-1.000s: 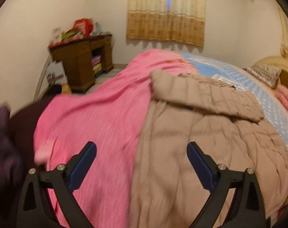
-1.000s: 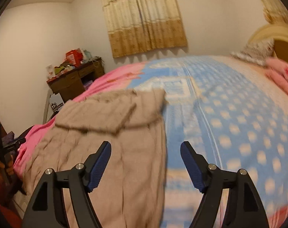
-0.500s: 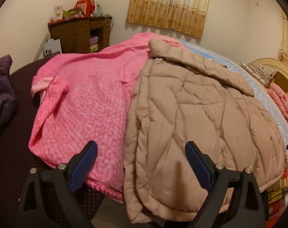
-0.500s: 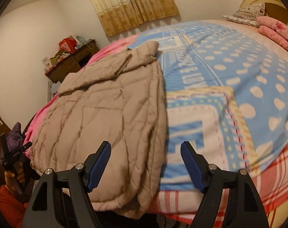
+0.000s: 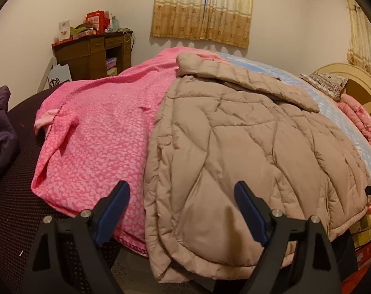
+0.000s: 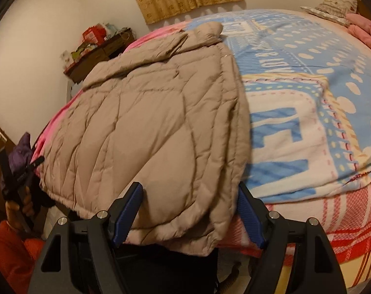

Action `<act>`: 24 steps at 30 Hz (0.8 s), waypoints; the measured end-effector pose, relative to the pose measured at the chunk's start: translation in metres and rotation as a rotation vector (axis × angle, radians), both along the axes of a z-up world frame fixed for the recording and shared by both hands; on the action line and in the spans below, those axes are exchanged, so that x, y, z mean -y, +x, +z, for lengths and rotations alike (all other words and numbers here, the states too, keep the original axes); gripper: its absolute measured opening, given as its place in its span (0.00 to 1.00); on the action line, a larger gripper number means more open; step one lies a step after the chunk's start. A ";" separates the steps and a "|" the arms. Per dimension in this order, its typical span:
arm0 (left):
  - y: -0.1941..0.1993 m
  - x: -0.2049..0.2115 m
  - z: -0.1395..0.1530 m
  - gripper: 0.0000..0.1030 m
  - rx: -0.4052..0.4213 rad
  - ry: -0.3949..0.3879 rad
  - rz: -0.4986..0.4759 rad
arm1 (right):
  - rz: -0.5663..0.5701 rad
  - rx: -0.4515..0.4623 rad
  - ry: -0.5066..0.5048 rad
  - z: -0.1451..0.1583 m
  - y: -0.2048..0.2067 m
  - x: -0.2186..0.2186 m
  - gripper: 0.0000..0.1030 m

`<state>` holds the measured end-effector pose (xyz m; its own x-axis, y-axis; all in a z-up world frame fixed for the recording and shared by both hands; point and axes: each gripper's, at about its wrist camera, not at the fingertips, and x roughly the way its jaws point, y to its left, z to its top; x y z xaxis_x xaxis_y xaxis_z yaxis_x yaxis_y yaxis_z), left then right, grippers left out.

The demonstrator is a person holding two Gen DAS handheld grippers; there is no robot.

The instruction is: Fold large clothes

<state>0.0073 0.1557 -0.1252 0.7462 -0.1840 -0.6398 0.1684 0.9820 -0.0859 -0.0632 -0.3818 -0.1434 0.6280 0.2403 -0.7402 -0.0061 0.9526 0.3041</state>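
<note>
Your bed (image 6: 307, 127) holds a tan coat (image 5: 246, 147) across frame centre, hem overhanging the near edge, beside a pink blanket (image 5: 99, 132) at left; your left gripper (image 5: 181, 214) and right gripper (image 6: 189, 216) sit low in frame at that hem, jaws wide apart, gripping nothing.

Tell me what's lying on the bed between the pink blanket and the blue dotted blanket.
The beige quilted coat lies spread between the pink blanket and the blue dotted blanket, overlapping both. The left wrist view shows this best.
</note>
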 end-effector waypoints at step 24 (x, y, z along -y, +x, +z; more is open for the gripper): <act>0.001 -0.045 0.069 0.83 0.172 -0.087 0.098 | 0.145 0.205 0.464 0.103 0.086 0.009 0.13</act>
<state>0.0087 0.2009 -0.0558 0.8603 -0.1540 -0.4860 0.0917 0.9845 -0.1497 0.0231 -0.3907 -0.0400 0.6851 0.6083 -0.4008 -0.2313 0.7034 0.6721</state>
